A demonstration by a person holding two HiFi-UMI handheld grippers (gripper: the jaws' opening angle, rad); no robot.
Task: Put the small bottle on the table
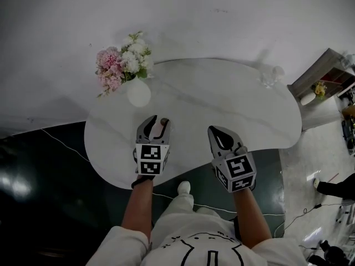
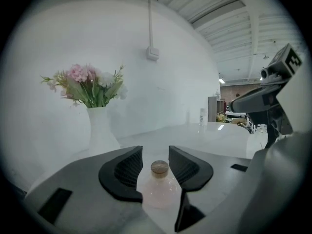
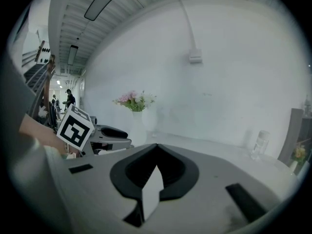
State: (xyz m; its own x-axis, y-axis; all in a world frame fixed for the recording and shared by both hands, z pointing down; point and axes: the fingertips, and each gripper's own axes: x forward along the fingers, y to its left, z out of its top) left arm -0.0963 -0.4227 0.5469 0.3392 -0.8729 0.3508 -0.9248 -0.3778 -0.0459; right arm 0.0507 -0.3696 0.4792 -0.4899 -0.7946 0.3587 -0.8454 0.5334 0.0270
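Observation:
The small bottle (image 2: 159,184), clear and pinkish with a round brown cap, stands on the white table (image 1: 222,104) between the jaws of my left gripper (image 2: 155,162). The jaws are open, with a thin gap on each side of the cap, so the pads do not press on it. In the head view the left gripper (image 1: 156,123) sits over the table's near left part, with the bottle (image 1: 160,129) just visible between its fingers. My right gripper (image 1: 220,133) hovers beside it to the right, its jaws shut tip to tip (image 3: 156,147) with nothing in them.
A white vase (image 1: 138,92) of pink and white flowers (image 1: 123,62) stands at the table's far left, just beyond the left gripper. A clear glass container (image 1: 272,75) sits at the far right edge. Shelving (image 1: 324,79) lies off to the right, and cables run across the dark floor.

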